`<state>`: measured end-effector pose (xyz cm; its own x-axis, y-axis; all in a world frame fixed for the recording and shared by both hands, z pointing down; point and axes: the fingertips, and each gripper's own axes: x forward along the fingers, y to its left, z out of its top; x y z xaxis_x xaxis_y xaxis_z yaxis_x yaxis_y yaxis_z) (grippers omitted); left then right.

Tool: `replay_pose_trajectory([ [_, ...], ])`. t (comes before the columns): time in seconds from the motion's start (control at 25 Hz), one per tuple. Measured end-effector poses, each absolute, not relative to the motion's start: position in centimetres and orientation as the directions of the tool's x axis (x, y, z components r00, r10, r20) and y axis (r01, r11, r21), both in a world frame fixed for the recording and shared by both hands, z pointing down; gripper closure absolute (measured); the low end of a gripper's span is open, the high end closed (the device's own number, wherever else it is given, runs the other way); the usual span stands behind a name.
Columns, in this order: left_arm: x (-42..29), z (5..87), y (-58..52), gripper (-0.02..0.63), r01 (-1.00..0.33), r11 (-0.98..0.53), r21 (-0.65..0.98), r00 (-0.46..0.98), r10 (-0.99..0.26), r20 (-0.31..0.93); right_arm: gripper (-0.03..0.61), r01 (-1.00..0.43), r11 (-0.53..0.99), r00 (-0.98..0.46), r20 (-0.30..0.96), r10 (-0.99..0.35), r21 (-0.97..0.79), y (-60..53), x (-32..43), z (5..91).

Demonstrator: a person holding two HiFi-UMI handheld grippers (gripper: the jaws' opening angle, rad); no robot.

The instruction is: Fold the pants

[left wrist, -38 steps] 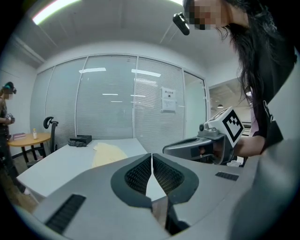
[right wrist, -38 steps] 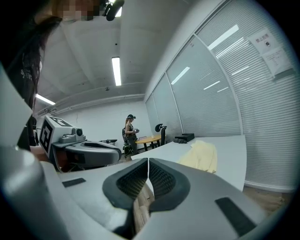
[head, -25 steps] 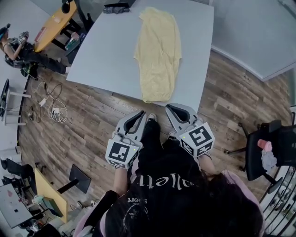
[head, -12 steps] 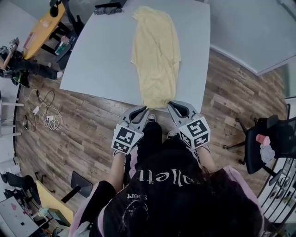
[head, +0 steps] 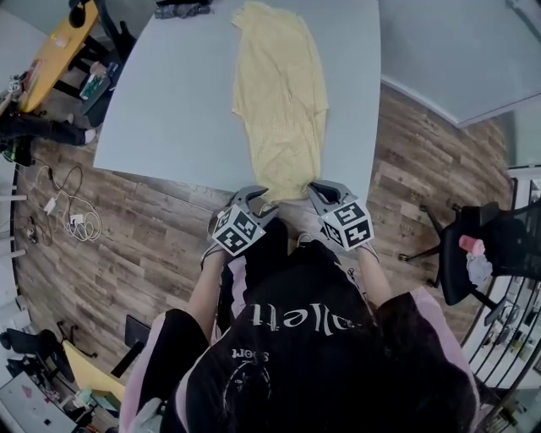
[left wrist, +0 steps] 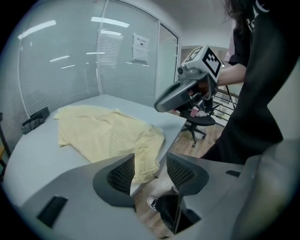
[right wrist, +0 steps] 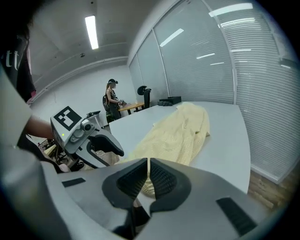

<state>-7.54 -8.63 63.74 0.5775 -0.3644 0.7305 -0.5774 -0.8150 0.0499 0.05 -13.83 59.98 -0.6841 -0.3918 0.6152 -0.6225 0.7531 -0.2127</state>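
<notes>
Wood-plank flooring [head: 152, 237] surrounds a pale grey rectangular table [head: 161, 110], on which a pair of pale yellow textured fabric pants [head: 279, 93] lies stretched lengthwise from the far edge to the near edge, its near end drooping slightly over the table's lip. A small dark bundle [head: 179, 8] sits at the far edge of the table, and a black office chair [head: 482, 254] stands on the floor to the right. The grey left gripper [head: 251, 200] is just beside the left corner of the pants' near end; its jaws have just been opening and now stand apart, with nothing between the ribbed pads [left wrist: 123, 174], only the cloth's hem and the table edge beyond the gap. The grey right gripper [head: 324, 191] is by the right corner of the same end, its jaws drawn together and clamping nothing. Whether either tip touches the fabric is unclear.
</notes>
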Motion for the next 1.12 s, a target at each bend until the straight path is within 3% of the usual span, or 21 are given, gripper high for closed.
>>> replay_pose_trajectory([
  [0.32,-6.6,68.2,-9.0,0.391,-0.460,-0.888,-0.014,0.502,-0.273,0.821,0.554,-0.657,0.718,-0.637,0.678,-0.367,-0.229,-14.0,0.5,62.7],
  [0.44,-6.8,68.4,-9.4,0.432,-0.444,-0.895,-0.054,0.482,-0.289,0.827,0.554,-0.667,0.706,-0.631,0.685,-0.365,-0.238,-13.7,0.8,63.0],
  [0.8,-7.3,65.4,-10.3,0.507,-0.553,-0.832,0.031,0.550,-0.337,0.764,0.551,-0.637,0.734,-0.650,0.674,-0.350,-0.234,-12.3,0.8,63.1],
  [0.84,-7.3,64.8,-10.4,0.510,-0.565,-0.824,0.041,0.559,-0.346,0.753,0.533,-0.624,0.748,-0.655,0.673,-0.342,-0.226,-12.1,0.8,63.1],
  [0.96,-7.3,62.9,-11.0,0.514,-0.595,-0.800,0.072,0.585,-0.371,0.721,0.388,-0.564,0.802,-0.669,0.679,-0.303,-0.198,-11.5,0.2,63.2],
  [1.12,-7.2,60.1,-11.6,0.517,-0.614,-0.784,0.088,0.612,-0.402,0.681,0.328,-0.498,0.861,-0.655,0.697,-0.294,-0.105,-11.4,-0.7,62.9],
])
